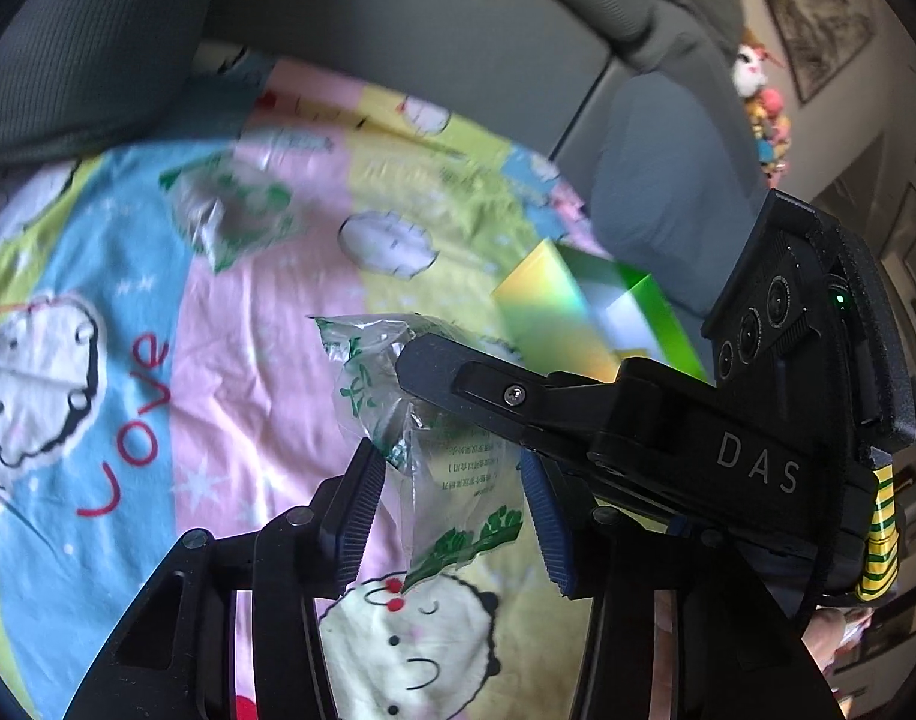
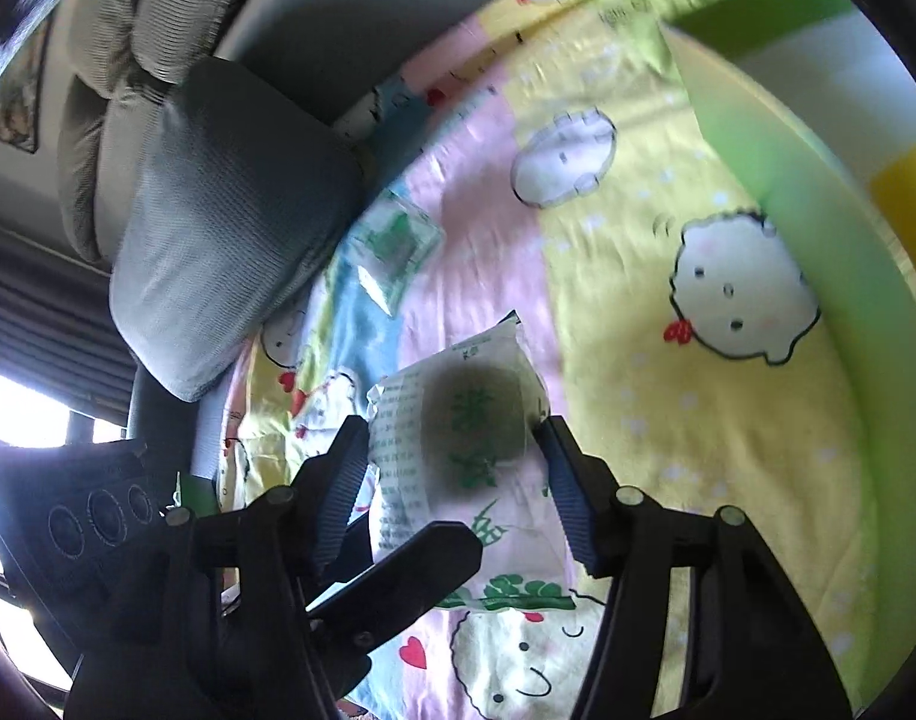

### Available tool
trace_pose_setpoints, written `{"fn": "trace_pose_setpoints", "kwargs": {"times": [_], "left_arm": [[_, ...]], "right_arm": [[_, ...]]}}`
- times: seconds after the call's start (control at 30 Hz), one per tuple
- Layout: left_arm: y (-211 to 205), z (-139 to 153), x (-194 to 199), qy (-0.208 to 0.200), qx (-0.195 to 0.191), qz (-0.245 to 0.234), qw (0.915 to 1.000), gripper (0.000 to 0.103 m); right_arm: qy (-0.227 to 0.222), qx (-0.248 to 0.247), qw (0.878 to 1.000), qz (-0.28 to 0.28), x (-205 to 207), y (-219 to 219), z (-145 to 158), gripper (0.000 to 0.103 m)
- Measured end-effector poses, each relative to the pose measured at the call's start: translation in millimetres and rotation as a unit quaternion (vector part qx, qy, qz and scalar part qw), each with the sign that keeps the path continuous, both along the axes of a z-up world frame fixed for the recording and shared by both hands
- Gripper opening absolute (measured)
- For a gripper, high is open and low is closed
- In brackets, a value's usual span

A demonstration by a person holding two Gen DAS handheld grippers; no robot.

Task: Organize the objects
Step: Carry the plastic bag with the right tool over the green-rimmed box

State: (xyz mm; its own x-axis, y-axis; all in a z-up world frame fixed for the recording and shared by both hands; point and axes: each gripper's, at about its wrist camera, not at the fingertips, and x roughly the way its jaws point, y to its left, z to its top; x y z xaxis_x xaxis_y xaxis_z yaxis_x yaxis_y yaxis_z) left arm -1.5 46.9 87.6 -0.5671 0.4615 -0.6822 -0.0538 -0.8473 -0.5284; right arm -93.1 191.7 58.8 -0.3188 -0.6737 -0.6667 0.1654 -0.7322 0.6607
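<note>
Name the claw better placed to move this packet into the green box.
Right, probably: the green box lies close beside the right claw bracketing the packet; the left claw has it in the way.

Packet (image 2: 458,420) between both grippers above blanket (image 2: 727,480), second packet (image 2: 398,246) beyond, box (image 2: 817,150) at right, cushion (image 2: 218,222) left.

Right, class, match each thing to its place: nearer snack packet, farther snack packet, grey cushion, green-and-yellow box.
1 nearer snack packet
2 farther snack packet
3 grey cushion
4 green-and-yellow box

a leaning on the sofa back
b partly behind the right claw
c lying alone on the cartoon blanket
d between the left claw fingers

Pairs: 1-d, 2-c, 3-a, 4-b
</note>
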Motion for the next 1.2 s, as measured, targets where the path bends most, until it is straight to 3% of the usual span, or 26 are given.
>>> {"fn": "trace_pose_setpoints", "kwargs": {"times": [0.27, 0.63, 1.0, 1.2], "left_arm": [[17, 45, 19, 0.081, -0.012, -0.006, 0.9967, 0.048], [77, 91, 20, 0.18, -0.059, -0.056, 0.9804, 0.048], [153, 98, -3, 0.204, -0.091, -0.148, 0.9633, 0.048], [184, 94, -19, 0.199, -0.082, -0.195, 0.9569, 0.048]], "right_arm": [[0.079, -0.016, 0.997, -0.016, 24, 16, 47, 0.057], [0.157, -0.059, 0.982, -0.088, 46, 75, 92, 0.058], [0.172, -0.098, 0.961, -0.193, 58, 149, 92, 0.058], [0.167, -0.1, 0.95, -0.245, 61, 184, 89, 0.058]]}}
